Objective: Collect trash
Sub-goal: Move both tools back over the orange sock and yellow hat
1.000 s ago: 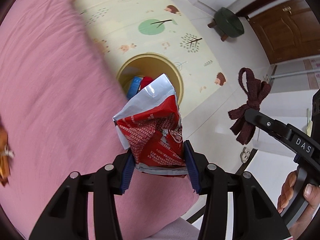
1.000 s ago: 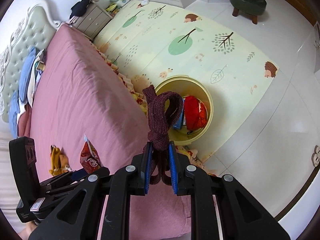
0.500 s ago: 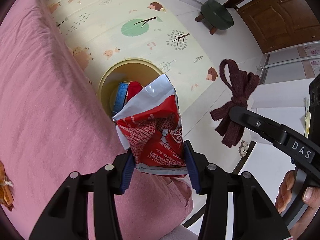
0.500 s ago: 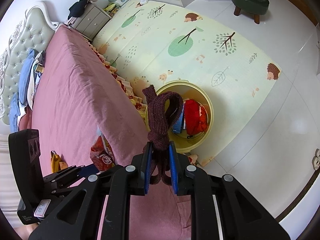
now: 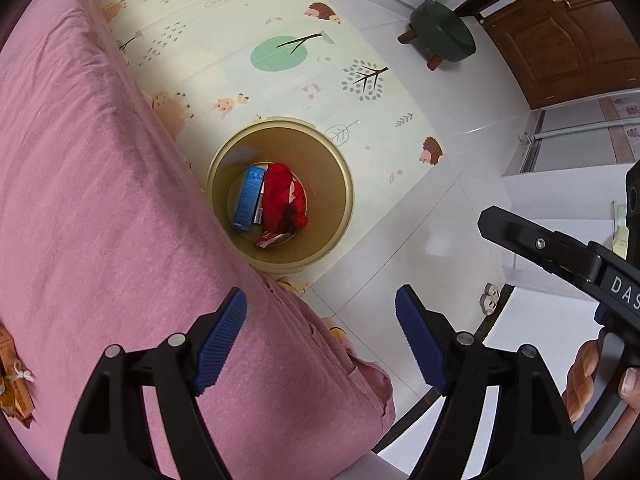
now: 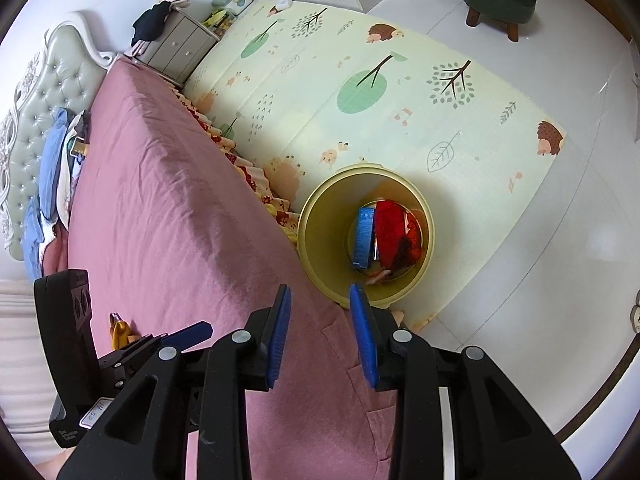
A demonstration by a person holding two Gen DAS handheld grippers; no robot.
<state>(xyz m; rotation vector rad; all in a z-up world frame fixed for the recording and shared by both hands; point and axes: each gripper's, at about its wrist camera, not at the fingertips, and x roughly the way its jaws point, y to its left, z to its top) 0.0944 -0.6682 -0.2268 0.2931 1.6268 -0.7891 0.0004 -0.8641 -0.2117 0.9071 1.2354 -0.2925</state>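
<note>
A round yellow bin [image 5: 336, 168] stands on the play mat beside the bed; it also shows in the right wrist view [image 6: 424, 208]. Inside lie a blue box [image 5: 249, 196], a red wrapper [image 5: 280, 196] with a dark knotted string on it [image 5: 289, 213], and a red-and-white snack bag at the bottom [image 5: 272, 239]. My left gripper [image 5: 320, 332] is open and empty above the bed's corner. My right gripper [image 6: 320, 320] is open and empty, just short of the bin. An orange wrapper [image 5: 12, 376] lies on the bed at far left; it also shows in the right wrist view [image 6: 118, 330].
The pink bed [image 5: 100, 220] fills the left side. A patterned play mat [image 6: 380, 92] covers the floor. A green stool [image 5: 442, 32] stands near a brown door [image 5: 568, 32]. A grey nightstand [image 6: 180, 44] sits by the headboard. Clothes are piled at the bed's head [image 6: 52, 160].
Both grippers have opened. The red snack bag left my left gripper and the dark knotted string left my right gripper; both now lie in the bin.
</note>
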